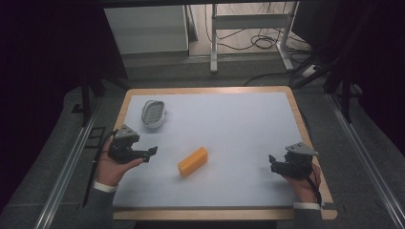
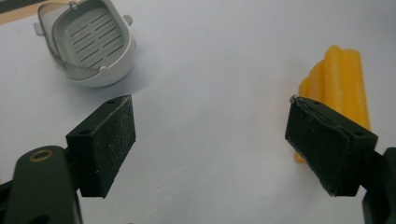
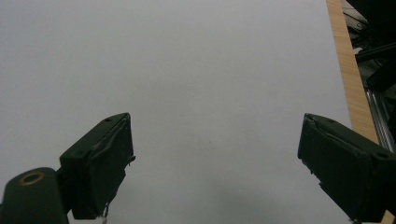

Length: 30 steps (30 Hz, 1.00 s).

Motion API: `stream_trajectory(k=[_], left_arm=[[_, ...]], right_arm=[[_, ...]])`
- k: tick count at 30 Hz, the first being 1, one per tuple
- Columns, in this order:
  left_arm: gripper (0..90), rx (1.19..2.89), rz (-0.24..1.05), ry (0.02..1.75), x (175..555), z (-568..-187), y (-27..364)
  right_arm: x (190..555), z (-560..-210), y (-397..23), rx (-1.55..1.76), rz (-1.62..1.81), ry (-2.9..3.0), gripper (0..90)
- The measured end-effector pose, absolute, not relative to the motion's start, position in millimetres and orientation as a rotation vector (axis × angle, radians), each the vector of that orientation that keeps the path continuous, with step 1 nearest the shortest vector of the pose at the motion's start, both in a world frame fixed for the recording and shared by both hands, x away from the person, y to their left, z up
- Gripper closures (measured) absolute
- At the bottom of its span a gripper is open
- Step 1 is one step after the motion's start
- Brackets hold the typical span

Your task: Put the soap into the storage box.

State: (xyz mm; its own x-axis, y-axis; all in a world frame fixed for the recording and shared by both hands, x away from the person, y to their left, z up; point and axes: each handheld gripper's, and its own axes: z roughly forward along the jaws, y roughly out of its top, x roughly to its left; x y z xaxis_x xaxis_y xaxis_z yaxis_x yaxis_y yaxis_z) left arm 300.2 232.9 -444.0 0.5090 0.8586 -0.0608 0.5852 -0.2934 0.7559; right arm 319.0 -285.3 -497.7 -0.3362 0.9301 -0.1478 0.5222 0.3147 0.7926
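Dim floor, cables and the legs of a metal frame lie beyond the far edge of the table [image 1: 296, 102], whose wooden rim borders a pale blue-white mat [image 1: 229, 129] that covers nearly the whole top.

Near the middle of the mat, a little to the near left, lies a yellow-orange block [image 1: 193, 161], set diagonally with its far end pointing right. In the left gripper view the block [image 2: 343, 88] appears ridged along its length, like several sticks fused side by side, though the angle makes that hard to confirm. It lies flat and alone, touching neither gripper.

At the far left of the mat sits a small grey oval basket [image 1: 154, 113]; the left gripper view shows its slotted bottom and a thin wire handle [image 2: 88, 39].

The left gripper [image 1: 152, 152] is held low at the near left, just left of the block, its jaws wide apart with only bare mat between them. The left hand [image 1: 112, 169] cradles it from below.

The right gripper [image 1: 272, 161] is held at the near right, well apart from the block, jaws likewise spread wide over bare mat. The right hand [image 1: 305, 183] grips it close to the table's right rim.
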Motion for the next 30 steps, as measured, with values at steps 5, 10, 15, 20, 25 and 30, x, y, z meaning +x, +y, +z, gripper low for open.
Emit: stream_trajectory(k=[5, 10, 15, 20, 25, 30], left_arm=[[16.6, 2.043, 0.472, 1.125, 302, -432, 221], [16.5, 2.077, 0.469, 1.089, 307, -426, 209], [16.5, 2.11, 0.455, 1.061, 311, -425, 196], [16.5, 2.136, 0.455, 1.038, 313, -424, 187], [16.3, 2.152, 0.454, 1.017, 316, -419, 177], [16.1, 2.175, 0.448, 0.992, 317, -417, 168]], right_arm=[[319, -498, -285, 1.281, 0.865, 1.976, 10.6], [319, -498, -285, 1.282, 0.861, 1.974, 10.6], [319, -498, -286, 1.283, 0.855, 1.975, 10.6], [319, -497, -287, 1.28, 0.861, 1.971, 10.6], [318, -496, -290, 1.28, 0.86, 1.962, 10.6], [319, -497, -292, 1.29, 0.857, 1.958, 10.6]])
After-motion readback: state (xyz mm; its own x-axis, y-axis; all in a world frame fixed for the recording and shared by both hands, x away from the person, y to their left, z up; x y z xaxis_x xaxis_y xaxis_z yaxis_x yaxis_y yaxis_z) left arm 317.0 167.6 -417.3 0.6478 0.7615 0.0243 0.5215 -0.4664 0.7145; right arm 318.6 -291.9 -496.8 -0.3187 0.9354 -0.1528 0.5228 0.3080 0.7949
